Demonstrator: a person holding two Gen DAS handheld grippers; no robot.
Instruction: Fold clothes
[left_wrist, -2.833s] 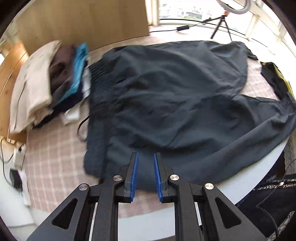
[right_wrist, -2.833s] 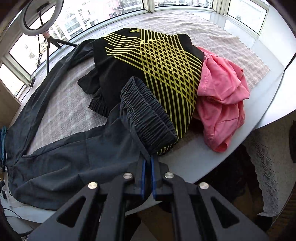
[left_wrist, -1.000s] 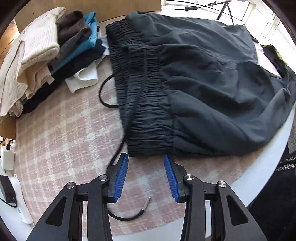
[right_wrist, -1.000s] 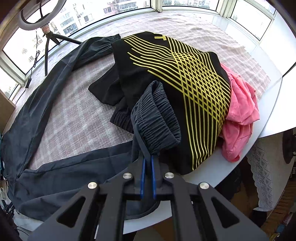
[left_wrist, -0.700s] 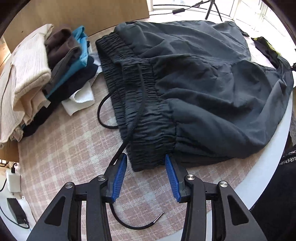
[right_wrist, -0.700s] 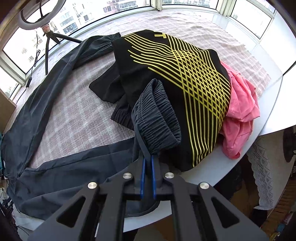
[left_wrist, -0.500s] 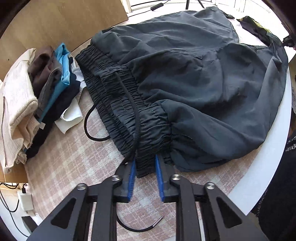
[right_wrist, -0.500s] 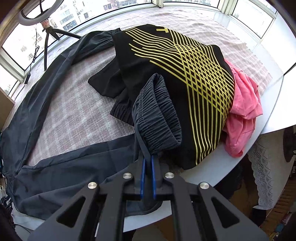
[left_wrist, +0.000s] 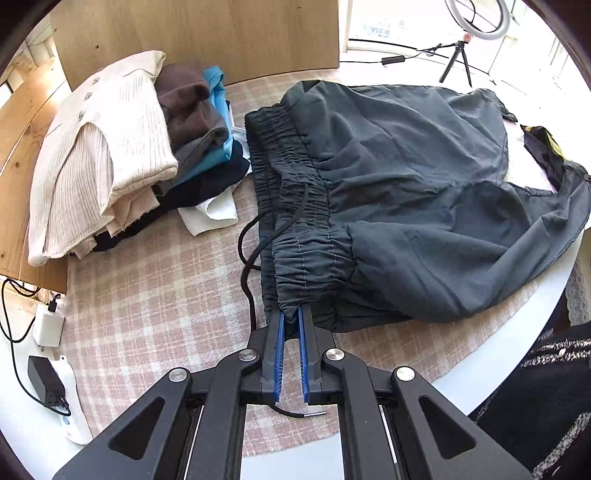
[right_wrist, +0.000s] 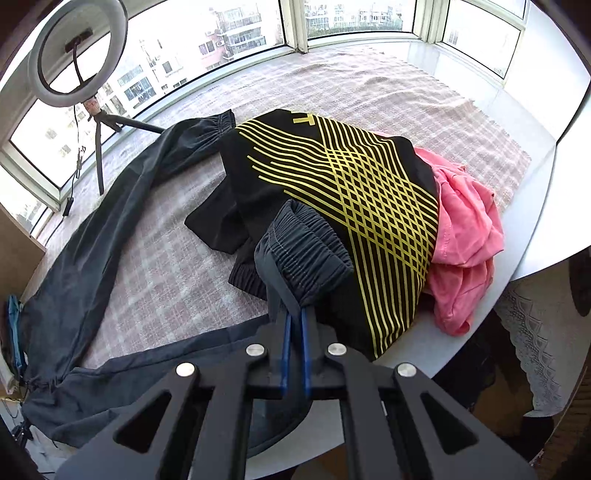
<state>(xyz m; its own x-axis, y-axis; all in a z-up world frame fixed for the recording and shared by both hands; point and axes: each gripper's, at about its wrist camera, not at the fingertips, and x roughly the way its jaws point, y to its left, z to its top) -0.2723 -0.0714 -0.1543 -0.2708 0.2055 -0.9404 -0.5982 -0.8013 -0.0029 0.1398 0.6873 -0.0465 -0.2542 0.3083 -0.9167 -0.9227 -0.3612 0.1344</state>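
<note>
Dark grey trousers (left_wrist: 406, 177) lie spread over the plaid cloth on the table. My left gripper (left_wrist: 290, 314) is shut on the near corner of their elastic waistband (left_wrist: 310, 258), lifted a little; the black drawstring (left_wrist: 251, 258) hangs loose beside it. In the right wrist view my right gripper (right_wrist: 294, 314) is shut on an elastic leg cuff (right_wrist: 306, 251) of the same trousers (right_wrist: 92, 240), held above the cloth. The other leg runs off to the far left, its cuff (right_wrist: 214, 125) near the window.
A stack of folded clothes (left_wrist: 122, 155) sits at the left by a wooden panel. A black top with yellow lines (right_wrist: 332, 192) and a pink garment (right_wrist: 465, 236) lie right of the cuff. A ring light (right_wrist: 79, 51) stands by the window. The table edge (left_wrist: 517, 350) is close.
My left gripper moved onto the waistband corner, closed on it and lifted it slightly. My right gripper kept its hold on the leg cuff and rose a little.
</note>
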